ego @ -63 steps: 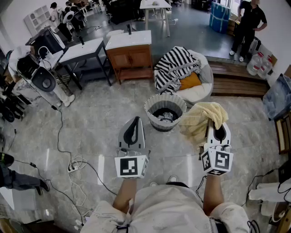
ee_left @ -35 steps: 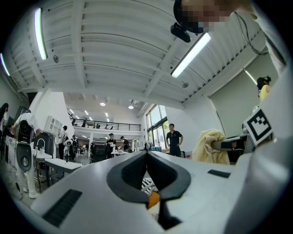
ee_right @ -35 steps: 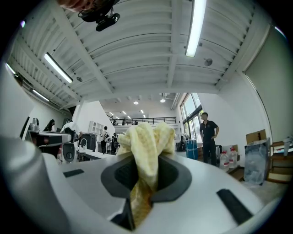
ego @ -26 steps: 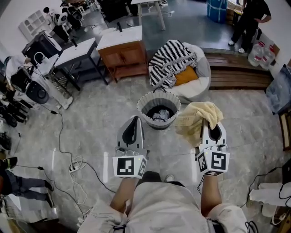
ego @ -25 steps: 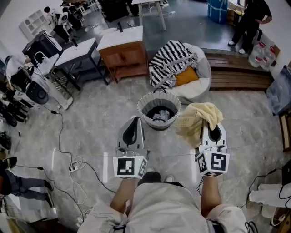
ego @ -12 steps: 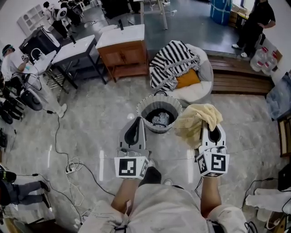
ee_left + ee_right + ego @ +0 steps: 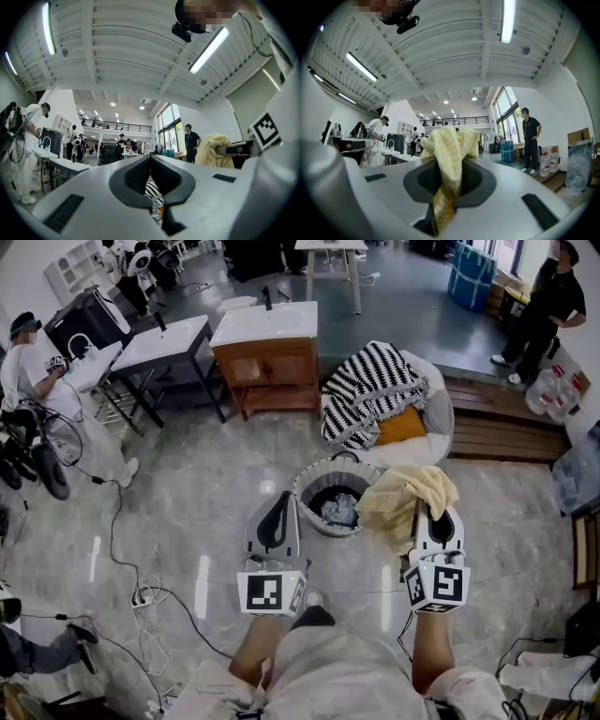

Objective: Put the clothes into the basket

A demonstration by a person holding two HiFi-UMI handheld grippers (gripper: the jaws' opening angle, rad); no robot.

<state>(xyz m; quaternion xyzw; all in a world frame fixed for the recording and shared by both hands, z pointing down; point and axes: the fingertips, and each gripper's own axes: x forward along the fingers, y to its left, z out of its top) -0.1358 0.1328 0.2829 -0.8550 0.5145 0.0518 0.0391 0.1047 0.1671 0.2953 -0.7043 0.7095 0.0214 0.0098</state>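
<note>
Closer to the basket (image 7: 314, 482) now than a second ago: my right gripper (image 7: 434, 509) clamps the yellow cloth (image 7: 403, 501) at its right rim, not yet released; left gripper (image 7: 278, 496) closed, empty; one grey garment (image 7: 339, 512) lies inside, striped garment (image 7: 370, 390) waits on chair (image 7: 441, 413)

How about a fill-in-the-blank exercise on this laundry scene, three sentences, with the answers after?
1. The right gripper is shut on a crumpled pale ____ cloth.
2. The left gripper, jaws together, holds ____.
3. In the head view, that cloth hangs at the ____ side of the round grey ribbed basket on the floor.
Missing words: yellow; nothing; right.
</note>
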